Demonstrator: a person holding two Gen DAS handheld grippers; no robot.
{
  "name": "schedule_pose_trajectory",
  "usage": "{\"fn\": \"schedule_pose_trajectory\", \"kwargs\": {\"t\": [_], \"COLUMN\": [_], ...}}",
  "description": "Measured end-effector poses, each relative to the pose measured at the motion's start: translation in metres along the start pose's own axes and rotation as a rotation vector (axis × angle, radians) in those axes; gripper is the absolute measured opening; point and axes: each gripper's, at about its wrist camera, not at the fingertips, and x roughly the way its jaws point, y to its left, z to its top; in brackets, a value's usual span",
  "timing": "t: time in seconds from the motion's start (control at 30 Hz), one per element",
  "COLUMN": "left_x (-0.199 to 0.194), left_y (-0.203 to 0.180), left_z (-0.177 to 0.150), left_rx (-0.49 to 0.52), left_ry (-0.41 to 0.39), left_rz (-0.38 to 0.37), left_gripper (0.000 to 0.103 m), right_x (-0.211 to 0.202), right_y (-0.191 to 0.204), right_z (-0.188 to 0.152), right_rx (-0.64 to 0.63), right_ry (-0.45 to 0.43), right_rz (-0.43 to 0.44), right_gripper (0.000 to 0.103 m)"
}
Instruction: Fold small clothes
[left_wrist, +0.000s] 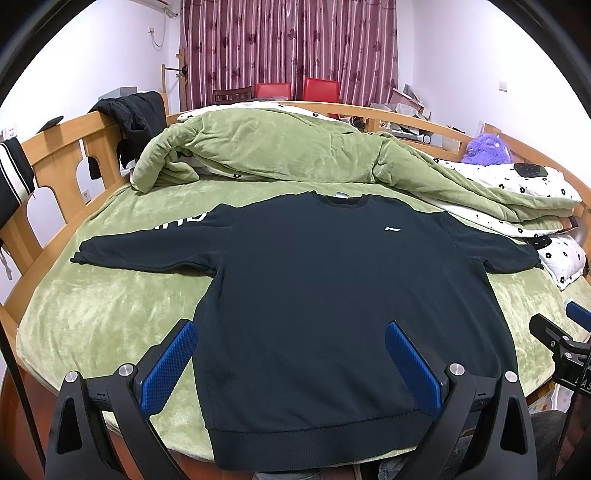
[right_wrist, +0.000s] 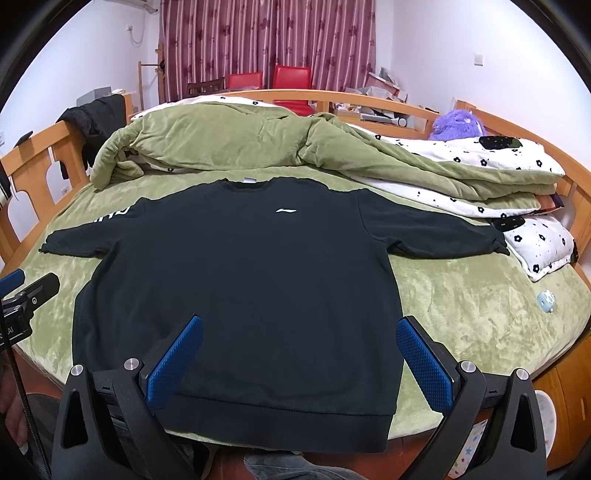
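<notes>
A black sweatshirt (left_wrist: 332, 280) lies flat and face up on the green bed cover (left_wrist: 92, 314), both sleeves spread out, hem toward me; it also shows in the right wrist view (right_wrist: 251, 280). A small white logo (left_wrist: 391, 229) is on its chest. My left gripper (left_wrist: 290, 332) is open and empty, hovering over the hem's left part. My right gripper (right_wrist: 299, 328) is open and empty, hovering over the hem's right part. The right gripper also shows at the right edge of the left wrist view (left_wrist: 569, 325), and the left gripper at the left edge of the right wrist view (right_wrist: 26, 288).
A bunched green quilt (left_wrist: 280, 151) with a white flowered lining lies behind the sweatshirt. A flowered pillow (right_wrist: 543, 243) sits by the right sleeve cuff. A small pale blue object (right_wrist: 546, 297) lies on the cover at right. A wooden bed frame (left_wrist: 62, 155) rings the bed.
</notes>
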Motion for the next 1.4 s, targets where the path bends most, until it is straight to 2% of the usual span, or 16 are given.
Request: {"fn": "schedule_pose_trajectory", "kwargs": {"t": [1.4], "left_x": [0.001], "left_y": [0.003], "left_z": [0.001], "left_rx": [-0.018], "left_ry": [0.009], "left_rz": [-0.014], "left_gripper": [0.102], "right_x": [-0.001], "right_y": [0.014], "right_z": [0.0], "right_rx": [-0.042], "right_ry": [0.005], "right_rz": [-0.015], "right_gripper": [0.102]}}
